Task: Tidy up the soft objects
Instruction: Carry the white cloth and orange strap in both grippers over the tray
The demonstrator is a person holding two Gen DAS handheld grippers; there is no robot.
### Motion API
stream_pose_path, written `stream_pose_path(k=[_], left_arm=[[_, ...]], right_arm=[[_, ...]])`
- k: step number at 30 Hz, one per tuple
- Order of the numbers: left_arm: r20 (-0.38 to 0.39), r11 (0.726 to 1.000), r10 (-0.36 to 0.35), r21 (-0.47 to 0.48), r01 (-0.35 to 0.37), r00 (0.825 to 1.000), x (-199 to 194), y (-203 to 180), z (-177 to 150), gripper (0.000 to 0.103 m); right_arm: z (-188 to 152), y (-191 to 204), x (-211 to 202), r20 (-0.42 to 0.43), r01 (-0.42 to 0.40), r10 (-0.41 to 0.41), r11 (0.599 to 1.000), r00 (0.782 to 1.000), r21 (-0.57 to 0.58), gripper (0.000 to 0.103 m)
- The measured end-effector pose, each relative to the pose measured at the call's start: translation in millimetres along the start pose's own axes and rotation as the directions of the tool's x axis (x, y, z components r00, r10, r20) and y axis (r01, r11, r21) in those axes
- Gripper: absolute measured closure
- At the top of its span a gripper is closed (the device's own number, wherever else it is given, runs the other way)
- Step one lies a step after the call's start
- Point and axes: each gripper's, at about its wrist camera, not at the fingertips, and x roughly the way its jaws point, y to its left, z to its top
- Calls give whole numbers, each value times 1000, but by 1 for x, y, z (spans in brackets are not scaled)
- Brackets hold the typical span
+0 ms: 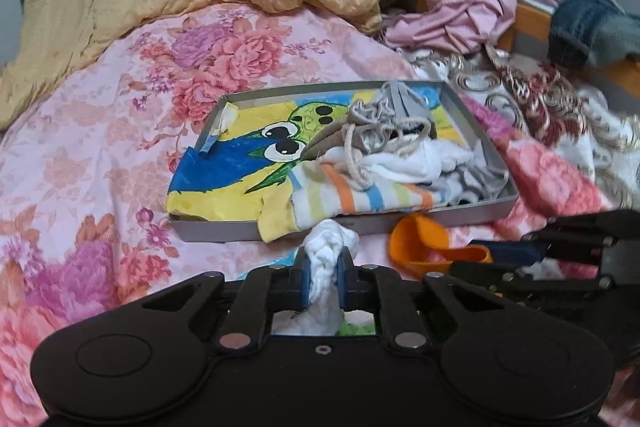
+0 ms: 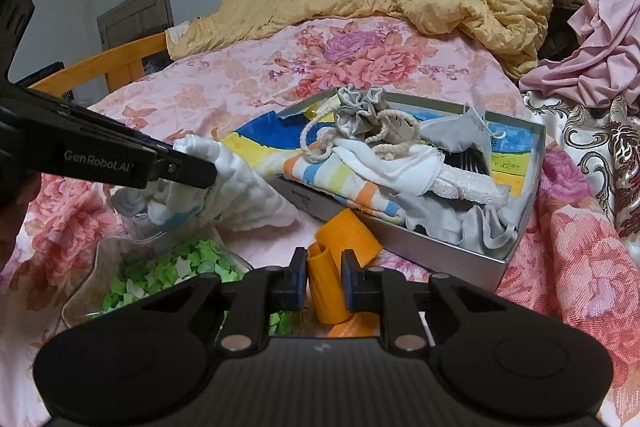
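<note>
From the left wrist view, my left gripper (image 1: 323, 281) is clamped on a bunched white cloth (image 1: 328, 251), held just short of the near edge of the gray tray (image 1: 216, 229) lying on the flowered bedspread (image 1: 80, 131). The tray already carries a striped cloth (image 1: 360, 197), a corded gray pouch (image 1: 384, 131) and a painted sheet (image 1: 224, 167). To do this well I judge I should lift the cloth clear over the near wall and release it toward the bare left part, so nothing drapes outside. From the right wrist view, my right gripper (image 2: 324, 285) is closed on an orange band (image 2: 330, 289), low over the bedspread beside the tray's near corner (image 2: 496, 267), fingers pointing forward and roughly level. The left gripper (image 2: 188, 173) reaches in from the left edge, angled slightly downward, the white cloth (image 2: 240, 187) trailing onto the bed. A clear dish of green paper bits (image 2: 160, 271) sits at the near left.
</note>
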Motion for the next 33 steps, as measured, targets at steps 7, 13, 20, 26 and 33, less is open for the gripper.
stream_pose_path(k=[7, 13, 20, 26, 33], left_arm=[[19, 998, 6, -63, -5, 1000, -7, -2, 1, 90], [63, 994, 0, -106, 7, 998, -20, -3, 5, 90], [78, 992, -19, -120, 28, 997, -28, -9, 5, 90], [108, 990, -22, -140, 37, 994, -38, -11, 5, 91], [186, 987, -22, -151, 51, 982, -58, -11, 16, 91]], right_arm=[[3, 0, -5, 23, 9, -9, 1000, 1000, 4, 90], [13, 5, -20, 70, 12, -11, 1000, 998, -9, 91], [18, -2, -25, 92, -2, 0, 1000, 996, 23, 92], [23, 2, -40, 147, 5, -6, 1000, 989, 7, 92], [38, -1, -64, 276, 54, -55, 998, 960, 13, 92]])
